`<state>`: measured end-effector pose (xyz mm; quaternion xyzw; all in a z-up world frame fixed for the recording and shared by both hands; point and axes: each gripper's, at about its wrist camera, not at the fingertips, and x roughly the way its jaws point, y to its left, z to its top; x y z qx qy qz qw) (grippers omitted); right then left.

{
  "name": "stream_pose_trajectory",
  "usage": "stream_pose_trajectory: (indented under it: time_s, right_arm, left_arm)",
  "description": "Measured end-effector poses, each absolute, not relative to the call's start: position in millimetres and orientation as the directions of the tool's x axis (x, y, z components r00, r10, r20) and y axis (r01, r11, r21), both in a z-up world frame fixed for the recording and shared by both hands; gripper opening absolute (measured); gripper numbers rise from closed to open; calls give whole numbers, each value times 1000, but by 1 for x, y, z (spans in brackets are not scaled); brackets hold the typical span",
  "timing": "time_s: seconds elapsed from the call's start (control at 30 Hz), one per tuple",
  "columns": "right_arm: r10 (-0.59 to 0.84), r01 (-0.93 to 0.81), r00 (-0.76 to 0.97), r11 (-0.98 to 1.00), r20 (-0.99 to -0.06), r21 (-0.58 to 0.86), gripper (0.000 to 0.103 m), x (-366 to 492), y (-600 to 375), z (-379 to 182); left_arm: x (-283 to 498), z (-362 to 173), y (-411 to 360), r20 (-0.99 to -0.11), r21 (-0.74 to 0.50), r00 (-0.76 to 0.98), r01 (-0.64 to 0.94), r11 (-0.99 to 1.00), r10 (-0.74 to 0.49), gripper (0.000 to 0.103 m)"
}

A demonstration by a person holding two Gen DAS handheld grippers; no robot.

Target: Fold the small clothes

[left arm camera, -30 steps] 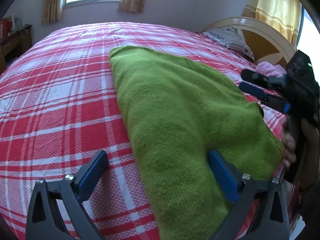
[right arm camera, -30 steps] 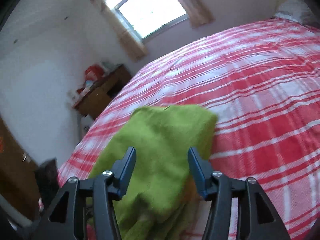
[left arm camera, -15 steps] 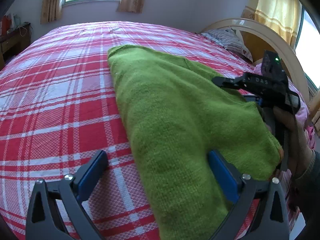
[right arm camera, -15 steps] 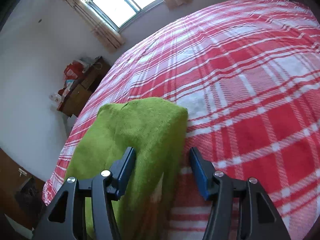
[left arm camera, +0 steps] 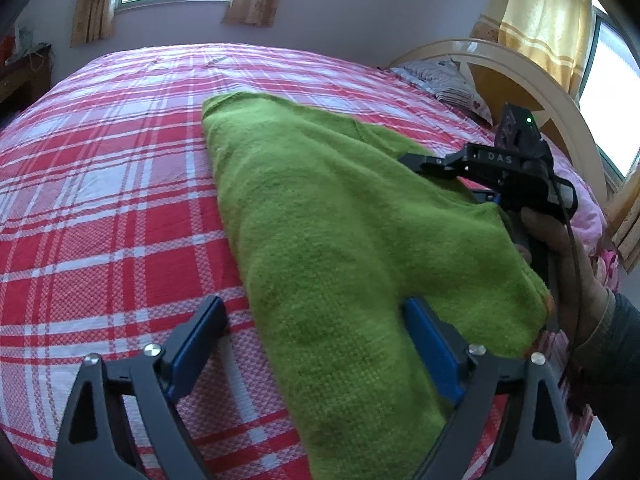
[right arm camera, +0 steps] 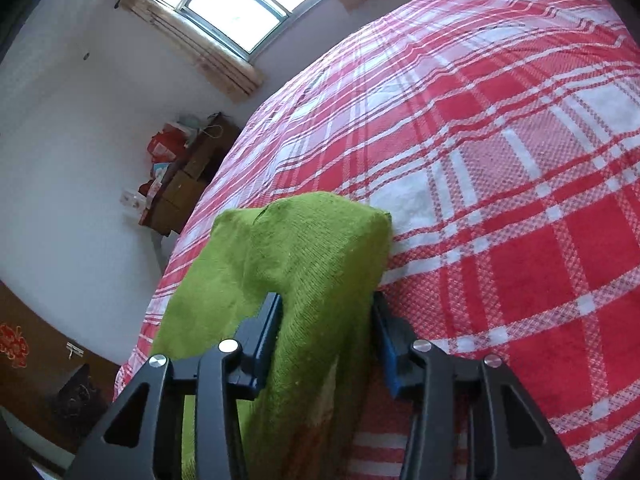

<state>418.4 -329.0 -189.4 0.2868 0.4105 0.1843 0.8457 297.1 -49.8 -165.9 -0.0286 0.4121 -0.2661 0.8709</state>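
A green knitted garment [left arm camera: 320, 216] lies folded lengthwise on the red plaid bed [left arm camera: 112, 184]. My left gripper [left arm camera: 316, 324] is open at its near end, with the garment's left edge between the fingers and its right finger under the cloth. My right gripper [left arm camera: 452, 184] reaches in from the right at the garment's side. In the right wrist view, the right gripper [right arm camera: 326, 320] has its fingers closing around a fold of the green garment [right arm camera: 296, 248], one finger on each side of the cloth.
A headboard [left arm camera: 516, 76] and a patterned pillow [left arm camera: 448, 80] are at the bed's right end. A wooden side table with clutter [right arm camera: 180, 172] stands by the wall under a window [right arm camera: 236, 4]. The bed's near edge is just below my grippers.
My right gripper moved in onto the garment's side and its fingers narrowed around a fold of cloth. My left gripper stayed in place and open.
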Motion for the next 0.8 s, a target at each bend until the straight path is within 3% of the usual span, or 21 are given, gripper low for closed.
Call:
stream_pose_trajectory:
  time_s: [0.17, 0.27, 0.43, 0.63, 0.8]
  right_arm:
    - [556, -71, 591, 757, -584, 649, 45, 420, -330, -192]
    - [546, -78, 597, 768, -587, 636, 45, 420, -329, -192]
    - [535, -98, 614, 781, -580, 617, 31, 415, -325, -189]
    - [536, -108, 616, 783, -577, 612, 29, 414, -323, -187]
    - [523, -118, 623, 798, -582, 590, 27, 412, -319, -183]
  left_arm:
    - [297, -165, -52, -703, -276, 506, 452, 848, -499, 90]
    - [296, -165, -55, -698, -283, 496, 471, 836, -516, 82]
    - [294, -163, -56, -693, -278, 500, 479, 832, -520, 71]
    - [292, -157, -54, -683, -280, 516, 467, 839, -516, 54]
    - [290, -149, -56, -696, -267, 521, 451, 851, -494, 46]
